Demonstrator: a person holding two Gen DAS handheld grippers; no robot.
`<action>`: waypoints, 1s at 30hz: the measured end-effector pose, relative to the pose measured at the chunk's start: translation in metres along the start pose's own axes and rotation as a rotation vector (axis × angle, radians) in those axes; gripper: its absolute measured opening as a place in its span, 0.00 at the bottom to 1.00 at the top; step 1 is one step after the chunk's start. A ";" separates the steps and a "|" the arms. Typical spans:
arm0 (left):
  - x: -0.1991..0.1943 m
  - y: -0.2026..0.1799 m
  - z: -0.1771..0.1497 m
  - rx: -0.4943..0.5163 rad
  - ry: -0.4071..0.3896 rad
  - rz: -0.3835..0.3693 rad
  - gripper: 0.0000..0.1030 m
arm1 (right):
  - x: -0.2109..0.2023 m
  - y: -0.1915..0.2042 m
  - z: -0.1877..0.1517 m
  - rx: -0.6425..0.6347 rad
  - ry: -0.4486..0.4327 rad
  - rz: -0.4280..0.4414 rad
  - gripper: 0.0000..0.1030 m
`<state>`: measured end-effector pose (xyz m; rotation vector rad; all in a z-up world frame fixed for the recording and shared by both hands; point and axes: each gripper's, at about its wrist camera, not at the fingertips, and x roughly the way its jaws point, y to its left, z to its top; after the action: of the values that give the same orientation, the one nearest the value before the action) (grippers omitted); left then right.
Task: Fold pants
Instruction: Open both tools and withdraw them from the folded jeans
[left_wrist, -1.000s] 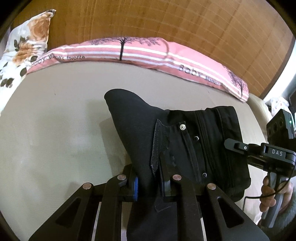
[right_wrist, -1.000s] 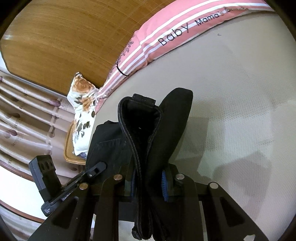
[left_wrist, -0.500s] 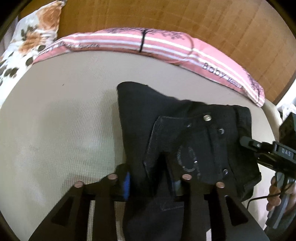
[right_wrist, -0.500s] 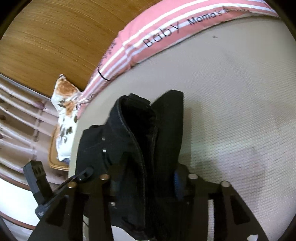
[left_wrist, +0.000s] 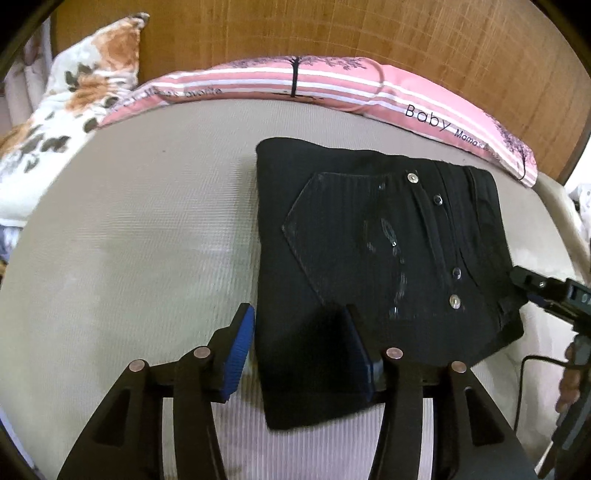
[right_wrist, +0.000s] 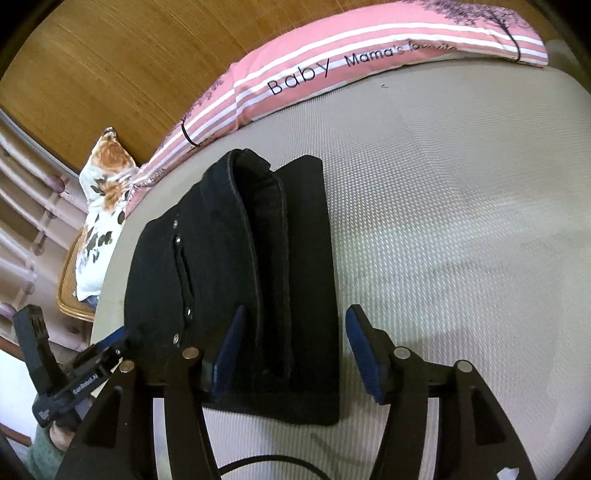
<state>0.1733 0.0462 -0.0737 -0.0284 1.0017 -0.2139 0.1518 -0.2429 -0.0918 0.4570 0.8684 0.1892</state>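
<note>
Beige mattress (left_wrist: 129, 240) backed by a wooden headboard (left_wrist: 332, 29), stretching wide under everything. Lying flat on it, toward the right half in the left wrist view: black pants (left_wrist: 376, 258), folded into a compact rectangle, back pocket and metal rivets facing up, waistband edge turned toward the right side. Showing in the right wrist view as a thick stack (right_wrist: 251, 280), layered edges facing the camera.

Hovering at the near edge of the bundle: left gripper (left_wrist: 301, 354), jaws spread wide, blue pads apart, right finger over the fabric and left finger beside it over bare mattress. Hard to say whether the right finger is actually touching the cloth. Sitting at the other side: right gripper (right_wrist: 295, 347), also spread, left pad against or just over the stack, right pad out over the mattress. Nothing pinched in either one.

Running along the head of the bed: pink striped pillow (left_wrist: 332, 85) printed with "Baby Mama's favorite". Resting off in the far left corner: floral pillow (left_wrist: 74, 92).
</note>
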 end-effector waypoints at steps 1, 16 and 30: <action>-0.006 -0.003 -0.004 0.008 -0.011 0.018 0.49 | -0.005 0.003 -0.003 -0.008 -0.010 -0.010 0.53; -0.078 -0.036 -0.050 0.032 -0.116 0.141 0.67 | -0.065 0.092 -0.075 -0.279 -0.170 -0.244 0.88; -0.107 -0.041 -0.073 0.034 -0.168 0.181 0.67 | -0.073 0.127 -0.110 -0.334 -0.191 -0.270 0.94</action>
<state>0.0496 0.0320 -0.0197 0.0742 0.8280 -0.0612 0.0233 -0.1216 -0.0442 0.0420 0.6854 0.0389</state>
